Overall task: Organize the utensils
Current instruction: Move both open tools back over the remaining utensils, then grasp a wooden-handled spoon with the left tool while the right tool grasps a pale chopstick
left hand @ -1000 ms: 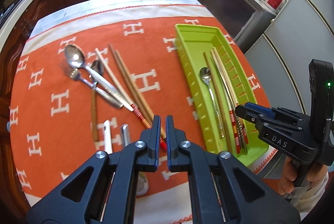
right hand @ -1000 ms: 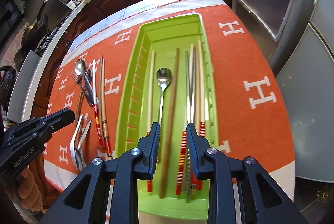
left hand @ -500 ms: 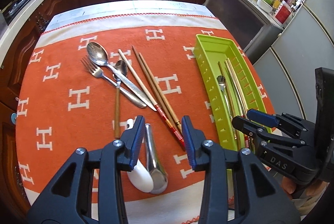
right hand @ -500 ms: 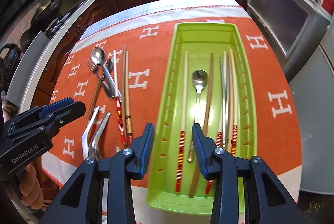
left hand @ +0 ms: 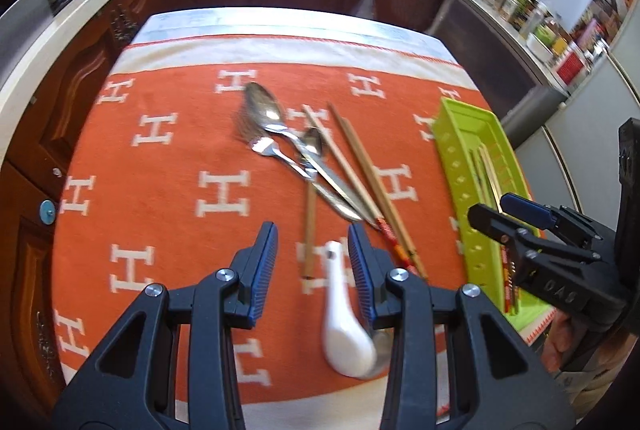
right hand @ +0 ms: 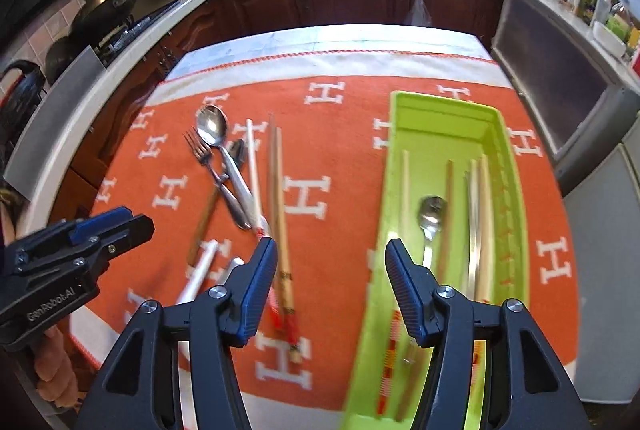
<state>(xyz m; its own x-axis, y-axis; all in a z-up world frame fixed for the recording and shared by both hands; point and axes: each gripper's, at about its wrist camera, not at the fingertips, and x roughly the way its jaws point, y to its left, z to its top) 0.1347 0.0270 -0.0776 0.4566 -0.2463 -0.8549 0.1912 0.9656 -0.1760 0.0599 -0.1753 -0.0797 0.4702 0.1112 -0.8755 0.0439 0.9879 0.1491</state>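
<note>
Both grippers have swung leftward off the green tray (right hand: 448, 117), jaws just opening, nothing between them. Tray holds several chopsticks and one spoon (right hand: 431, 216); still loose on the orange cloth (left hand: 160, 189): chopsticks (left hand: 368, 185), big spoon (left hand: 266, 109), fork (left hand: 264, 145), white soup spoon (left hand: 344, 326). Left gripper (left hand: 313, 244) hangs released over the soup spoon's handle; right gripper (right hand: 330, 258), also released, hangs between loose chopsticks and tray.

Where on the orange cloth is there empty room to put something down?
The widest bare stretch of orange cloth lies left of the fork and big spoon. A narrower strip runs between the wooden chopsticks and the green tray. The middle is crowded with crossed cutlery, and the white spoon takes the near edge.
</note>
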